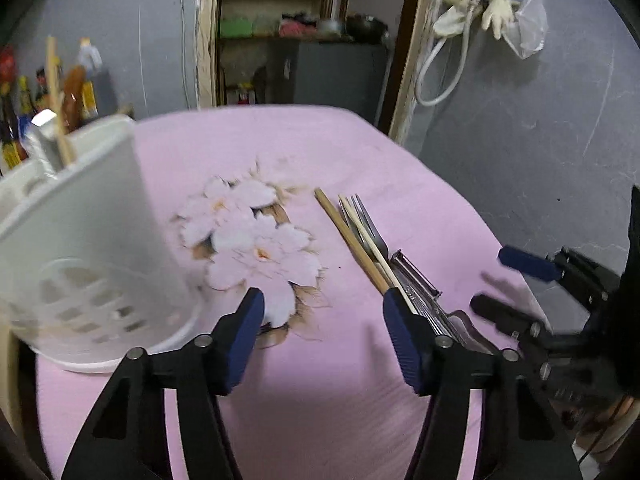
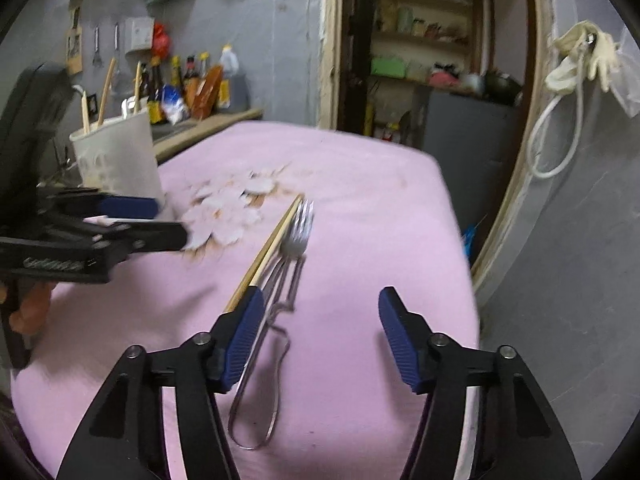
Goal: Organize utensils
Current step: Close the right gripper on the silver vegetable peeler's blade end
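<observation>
A pair of wooden chopsticks point(image 1: 352, 240) point(image 2: 268, 248), a metal fork point(image 1: 370, 228) point(image 2: 298, 228) and a metal peeler point(image 1: 424, 292) point(image 2: 260, 376) lie together on the pink cloth point(image 1: 360, 152) point(image 2: 360, 184). A white perforated utensil holder point(image 1: 84, 248) point(image 2: 120, 156) stands at the left with chopsticks and a utensil in it. My left gripper point(image 1: 324, 320) is open and empty, between the holder and the utensils. My right gripper point(image 2: 320, 320) is open and empty, its left finger point(image 2: 244, 328) beside the chopsticks and peeler. Each gripper shows in the other's view point(image 1: 516, 280) point(image 2: 152, 220).
The cloth has a white flower print point(image 1: 252, 248) point(image 2: 228, 216). Sauce bottles point(image 2: 192, 84) point(image 1: 24, 96) stand on a ledge behind the holder. A doorway with shelves point(image 2: 420, 52) is at the back. Gloves and a hose point(image 2: 576, 64) hang on the grey wall right of the table edge.
</observation>
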{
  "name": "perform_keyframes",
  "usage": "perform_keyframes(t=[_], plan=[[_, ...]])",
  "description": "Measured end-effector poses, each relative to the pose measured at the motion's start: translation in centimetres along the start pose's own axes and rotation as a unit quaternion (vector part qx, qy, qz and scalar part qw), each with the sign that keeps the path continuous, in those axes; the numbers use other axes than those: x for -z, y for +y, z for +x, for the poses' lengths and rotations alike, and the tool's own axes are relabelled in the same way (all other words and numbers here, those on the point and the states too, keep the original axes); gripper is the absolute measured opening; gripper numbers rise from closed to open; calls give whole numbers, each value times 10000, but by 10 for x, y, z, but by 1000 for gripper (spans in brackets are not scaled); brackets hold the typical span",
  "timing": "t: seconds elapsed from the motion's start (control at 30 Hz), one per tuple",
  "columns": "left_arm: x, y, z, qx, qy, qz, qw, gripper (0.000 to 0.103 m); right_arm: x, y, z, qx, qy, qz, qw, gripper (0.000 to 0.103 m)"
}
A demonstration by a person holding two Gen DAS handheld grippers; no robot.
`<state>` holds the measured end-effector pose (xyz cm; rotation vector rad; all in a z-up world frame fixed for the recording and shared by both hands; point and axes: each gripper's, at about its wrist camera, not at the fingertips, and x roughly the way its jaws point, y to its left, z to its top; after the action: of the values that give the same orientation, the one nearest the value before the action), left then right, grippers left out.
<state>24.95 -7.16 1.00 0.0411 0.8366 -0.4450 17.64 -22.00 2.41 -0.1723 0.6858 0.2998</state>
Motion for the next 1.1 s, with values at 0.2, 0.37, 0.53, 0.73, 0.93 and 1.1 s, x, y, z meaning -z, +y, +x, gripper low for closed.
perform_keyframes(t=[0.2, 0.37, 0.53, 0.73, 0.93, 1.1], plan=[[-10, 4, 14, -40, 152, -143, 9998, 42, 4, 4, 8, -261, 223, -5, 9994, 47], [-12, 10, 19, -43, 209, -249, 9995, 42, 6, 8, 18, -351, 492, -58, 9982, 47], [-15, 11, 21, 70, 234, -282, 9993, 42, 2, 7, 30, -183, 712, -32, 9973, 44], [-16, 2, 31, 323, 473, -184, 9982, 35, -5, 1, 38, -117, 803, -69, 9967, 34], [-20, 2, 47, 571, 778, -299, 9949, 29, -5, -10, 37, -111, 809, -121, 9966, 16], [-24, 4, 48, 760, 798, -444, 9929, 29, -2, -13, 34, -170, 743, -75, 9971, 16]])
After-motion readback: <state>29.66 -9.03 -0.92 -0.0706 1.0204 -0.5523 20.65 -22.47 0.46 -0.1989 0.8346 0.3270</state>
